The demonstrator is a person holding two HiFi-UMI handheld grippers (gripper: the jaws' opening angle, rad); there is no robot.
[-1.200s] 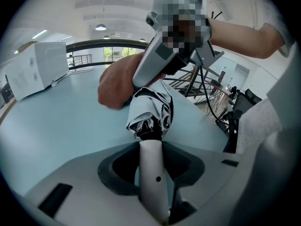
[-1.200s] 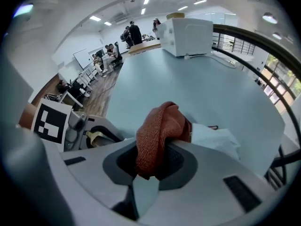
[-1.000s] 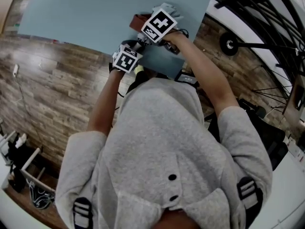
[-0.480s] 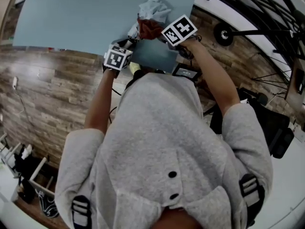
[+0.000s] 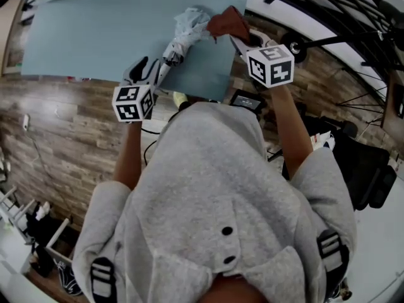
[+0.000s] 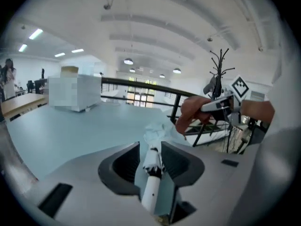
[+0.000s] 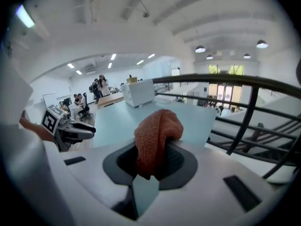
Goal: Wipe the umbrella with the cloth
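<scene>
My left gripper (image 5: 158, 68) is shut on the white shaft of a folded pale umbrella (image 5: 184, 31), which slants up over the near edge of the light blue table (image 5: 88, 30). In the left gripper view the shaft (image 6: 151, 166) sits between the jaws of the left gripper (image 6: 150, 149), with crumpled canopy fabric (image 6: 157, 130) beyond. My right gripper (image 5: 240, 40) is shut on a rust-coloured cloth (image 5: 228, 23), which is held just right of the umbrella's far end. In the right gripper view the cloth (image 7: 157, 135) bulges out of the jaws of the right gripper (image 7: 153, 157).
Black railing and a wheel (image 5: 302, 57) stand at the right, beyond the table's corner. A white box (image 6: 75, 92) sits far back on the table. A coat stand (image 6: 218, 67) rises behind the right gripper. People (image 7: 99, 86) are at distant desks. Wood-plank floor (image 5: 63, 125) lies below.
Both grippers have risen and drawn apart. The right one swung right with the cloth, off the umbrella. The left one pulled back left and tilted the umbrella up.
</scene>
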